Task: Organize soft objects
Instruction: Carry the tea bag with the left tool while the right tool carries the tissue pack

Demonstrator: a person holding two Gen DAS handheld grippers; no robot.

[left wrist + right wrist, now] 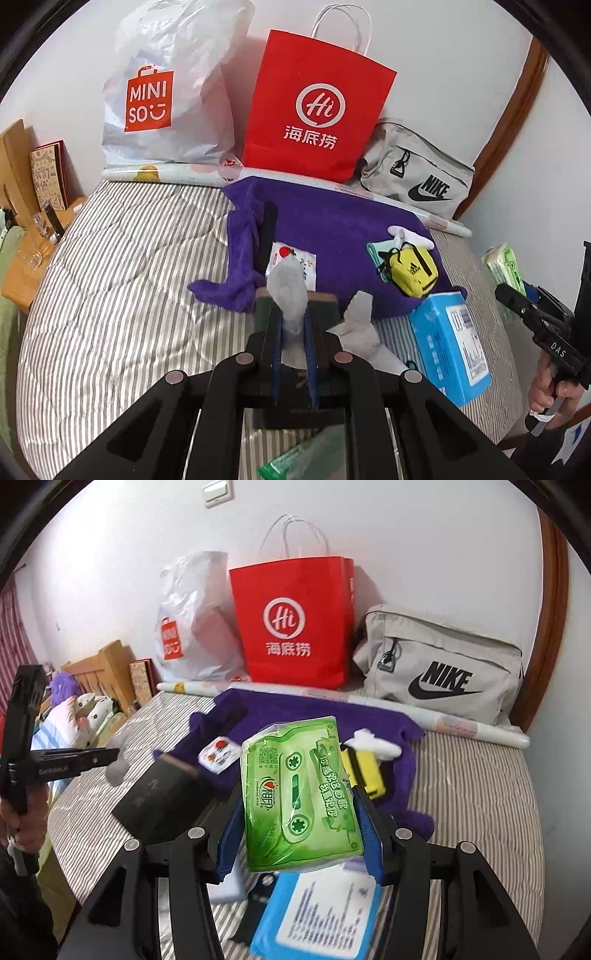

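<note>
Striped quilted bedding [110,280] lies under left tongs [294,317] pinching a limp grey sock [288,291], right tongs [301,812] clamping a glossy green tissue pack [299,797].

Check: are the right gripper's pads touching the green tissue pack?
Touching. The right wrist view shows the green tissue pack lifted off the bed, both blue pads of the right gripper pressed against its sides.

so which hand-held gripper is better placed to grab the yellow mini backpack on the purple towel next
Neither is free: the left hand-held gripper is shut on a grey sock, the right on a green tissue pack. The yellow mini backpack lies nearer the right.
</note>
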